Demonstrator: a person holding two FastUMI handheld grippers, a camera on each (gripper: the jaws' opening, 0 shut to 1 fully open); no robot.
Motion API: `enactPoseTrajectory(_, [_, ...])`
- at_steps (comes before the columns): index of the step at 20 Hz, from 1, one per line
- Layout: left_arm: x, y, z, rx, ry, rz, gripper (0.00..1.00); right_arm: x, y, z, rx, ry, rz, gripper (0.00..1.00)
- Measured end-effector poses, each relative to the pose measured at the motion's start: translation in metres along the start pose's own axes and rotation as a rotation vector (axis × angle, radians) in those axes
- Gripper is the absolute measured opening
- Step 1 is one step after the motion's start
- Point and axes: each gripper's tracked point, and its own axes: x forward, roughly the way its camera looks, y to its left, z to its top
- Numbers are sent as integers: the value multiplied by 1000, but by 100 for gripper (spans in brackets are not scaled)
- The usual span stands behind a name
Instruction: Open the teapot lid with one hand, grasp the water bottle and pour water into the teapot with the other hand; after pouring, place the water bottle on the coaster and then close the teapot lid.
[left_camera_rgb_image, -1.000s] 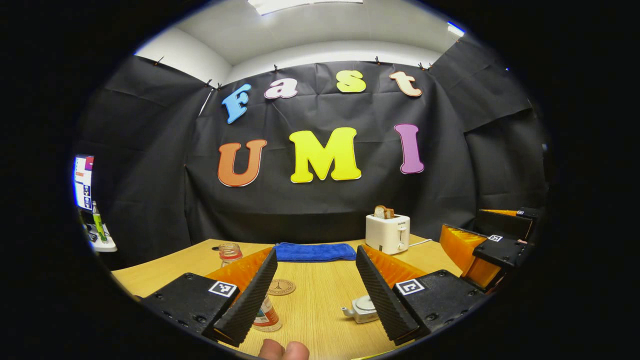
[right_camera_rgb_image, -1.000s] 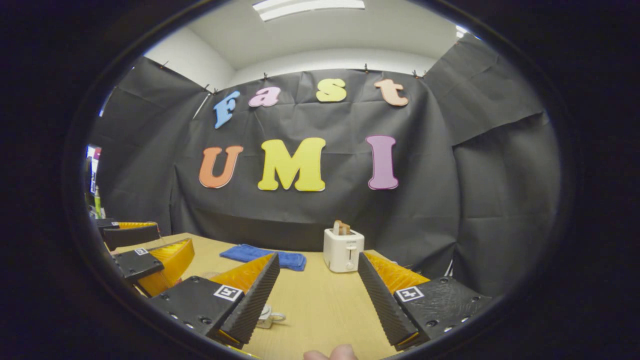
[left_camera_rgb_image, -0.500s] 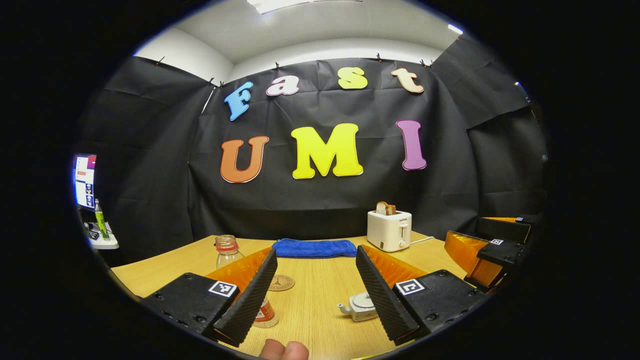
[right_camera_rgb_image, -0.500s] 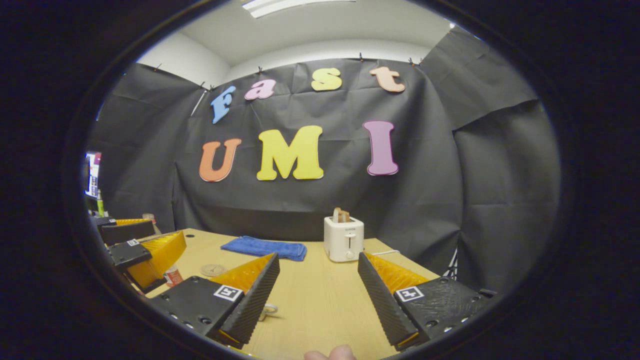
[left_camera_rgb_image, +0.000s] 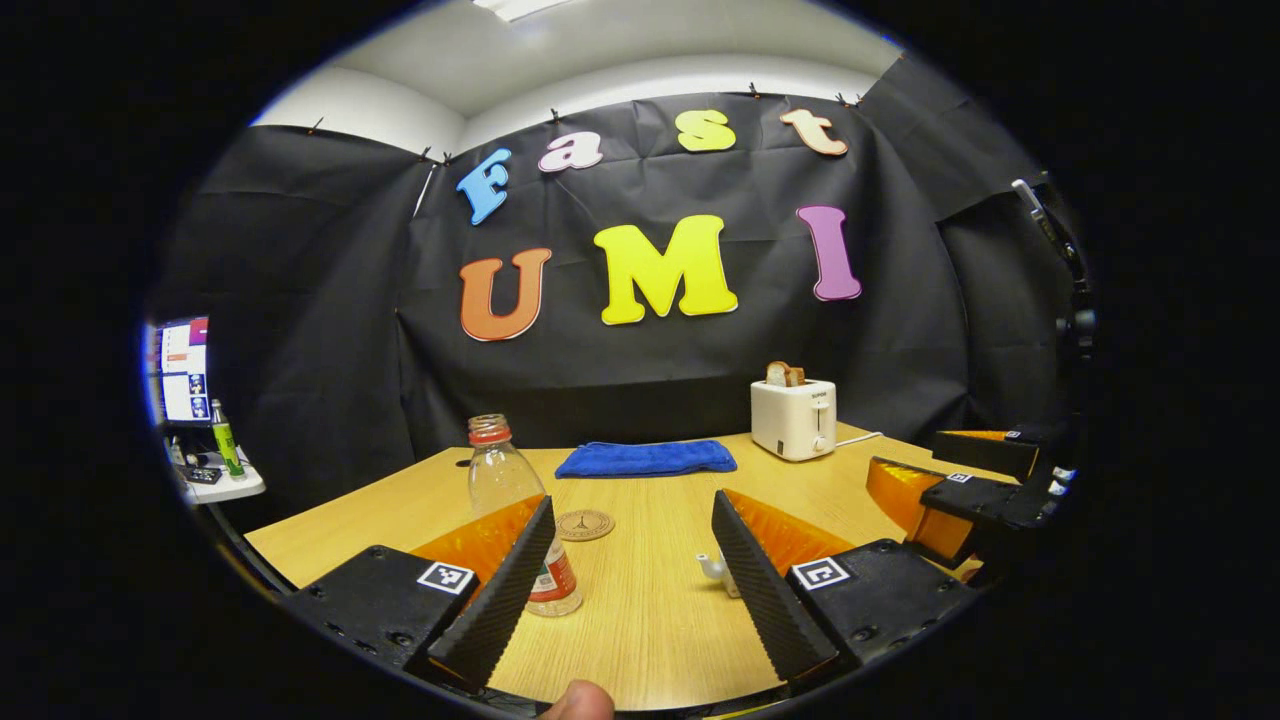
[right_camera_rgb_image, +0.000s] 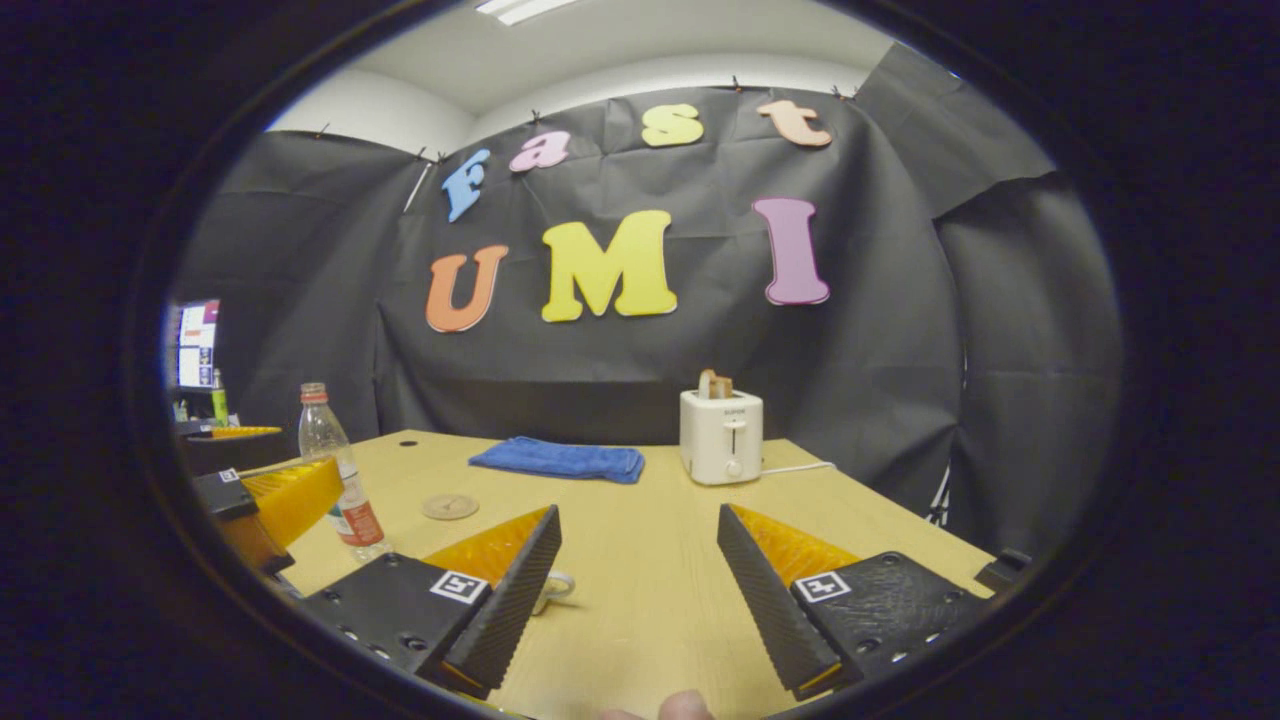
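Observation:
A clear water bottle (left_camera_rgb_image: 503, 480) with no cap and a red neck ring stands upright on the wooden table (left_camera_rgb_image: 640, 620), just behind my left gripper's left finger. A round coaster (left_camera_rgb_image: 585, 524) lies beyond it. The white teapot (left_camera_rgb_image: 711, 567) is mostly hidden behind the right finger; its spout shows. My left gripper (left_camera_rgb_image: 632, 500) is open and holds nothing. In the right gripper view the bottle (right_camera_rgb_image: 335, 480) and coaster (right_camera_rgb_image: 449, 506) sit at the left, and the teapot's handle (right_camera_rgb_image: 558, 585) peeks past a finger. My right gripper (right_camera_rgb_image: 638, 512) is open, empty.
A blue towel (left_camera_rgb_image: 645, 458) and a white toaster (left_camera_rgb_image: 793, 418) with toast stand at the back of the table. The right gripper (left_camera_rgb_image: 960, 490) hovers at the table's right side. A monitor (left_camera_rgb_image: 185, 370) sits off to the left.
Both views have drawn back from the table's near part; more of the tabletop shows. The bottle now appears whole, and the teapot has slipped behind the left gripper's finger.

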Motion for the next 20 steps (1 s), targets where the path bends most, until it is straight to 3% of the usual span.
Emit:
enactPoseTrajectory(8, [-9, 48, -24, -37, 59, 61, 99, 34, 63, -22, -48, 56, 113, 96])
enactPoseTrajectory(16, [-9, 83, -37, -65, 79, 97, 99, 68, 87, -51, -84, 132, 95, 96])
enactPoseTrajectory(20, [-10, 92, -38, -75, 75, 104, 99, 76, 98, -55, -80, 155, 98, 76])
